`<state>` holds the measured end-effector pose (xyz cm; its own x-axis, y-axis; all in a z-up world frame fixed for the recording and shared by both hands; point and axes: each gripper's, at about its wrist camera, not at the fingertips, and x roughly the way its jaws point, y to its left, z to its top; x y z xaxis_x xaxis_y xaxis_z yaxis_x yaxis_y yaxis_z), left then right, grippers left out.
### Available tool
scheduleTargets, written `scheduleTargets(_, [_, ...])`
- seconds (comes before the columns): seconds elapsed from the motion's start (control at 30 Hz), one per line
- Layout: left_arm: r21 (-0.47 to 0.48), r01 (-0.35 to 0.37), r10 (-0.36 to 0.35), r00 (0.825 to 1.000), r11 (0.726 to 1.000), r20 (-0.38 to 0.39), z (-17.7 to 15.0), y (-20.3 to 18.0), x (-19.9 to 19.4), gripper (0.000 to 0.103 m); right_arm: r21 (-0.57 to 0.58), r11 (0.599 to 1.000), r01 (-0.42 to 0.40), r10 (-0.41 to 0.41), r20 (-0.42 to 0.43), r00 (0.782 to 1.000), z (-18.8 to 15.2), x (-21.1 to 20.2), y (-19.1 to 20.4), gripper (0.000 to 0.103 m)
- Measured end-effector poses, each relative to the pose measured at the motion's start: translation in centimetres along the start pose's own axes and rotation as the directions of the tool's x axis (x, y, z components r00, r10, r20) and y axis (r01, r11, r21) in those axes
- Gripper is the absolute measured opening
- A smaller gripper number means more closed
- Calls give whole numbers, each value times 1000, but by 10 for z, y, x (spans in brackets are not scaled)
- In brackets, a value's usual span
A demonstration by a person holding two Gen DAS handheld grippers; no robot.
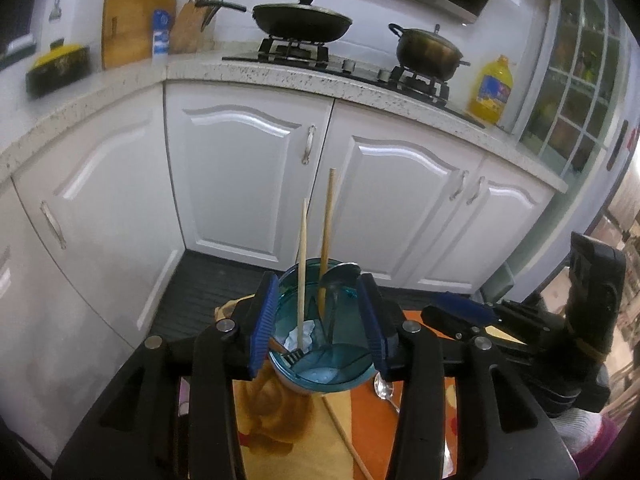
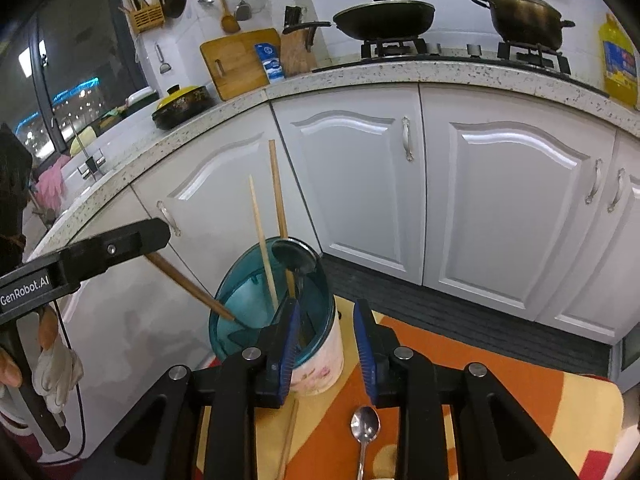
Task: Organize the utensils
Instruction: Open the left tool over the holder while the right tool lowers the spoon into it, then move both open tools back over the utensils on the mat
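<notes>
A white utensil cup with a teal rim [image 1: 352, 378] [image 2: 320, 364] stands on the orange-and-yellow cloth. Two chopsticks [image 1: 326, 236] [image 2: 262, 240] and a large spoon [image 1: 340, 276] [image 2: 294, 258] stand in it. My left gripper [image 1: 320, 328] is open, its blue pads [image 1: 262, 320] on either side of the cup's mouth; a brown stick [image 2: 184, 280] runs from its fingers into the cup in the right wrist view. My right gripper [image 2: 326, 354] is open and empty beside the cup. A loose steel spoon [image 2: 364, 428] [image 1: 383, 388] and a chopstick [image 2: 289, 436] [image 1: 344, 436] lie on the cloth.
White cabinet doors [image 2: 352, 176] and a dark floor mat [image 2: 460, 308] lie ahead. The speckled countertop [image 2: 400, 72] carries a hob with a wok [image 2: 384, 16] and a pot [image 2: 524, 16], a cutting board [image 2: 236, 60] and an oil bottle [image 2: 618, 64].
</notes>
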<state>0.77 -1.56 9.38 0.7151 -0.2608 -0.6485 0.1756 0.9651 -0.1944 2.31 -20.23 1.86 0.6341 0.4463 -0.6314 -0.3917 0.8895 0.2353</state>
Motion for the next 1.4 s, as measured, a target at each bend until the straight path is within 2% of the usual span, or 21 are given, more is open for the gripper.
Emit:
scheduleTargets(0.07, [14, -7, 7, 1000, 1000, 12, -1, -6, -5, 40, -1, 1000, 9, -9, 3, 1000, -2, -7, 0, 32])
scheduleTargets(0.37, [76, -9, 6, 999, 997, 37, -12, -38, -17, 41, 24, 998, 65, -65, 16, 998, -19, -37, -8, 33])
scheduleTargets(0.73, [116, 11, -13, 1000, 993, 9, -32, -64, -18, 41, 69, 991, 118, -119, 7, 993, -47, -67, -25, 35])
scheduleTargets(1.1, [79, 88, -81, 993, 993, -90, -68, -64, -7, 43, 103, 983, 155, -150, -52, 987, -88, -79, -48, 38])
scheduleTargets(1.2, [44, 101, -95, 986, 994, -134, -81, -54, 1, 47, 119, 981, 153, -143, -93, 985, -102, -76, -56, 38])
scheduleTargets(1.4, [5, 93, -89, 969, 996, -230, -113, -39, 20, 48, 135, 984, 119, -94, -180, 979, -134, -54, -66, 37])
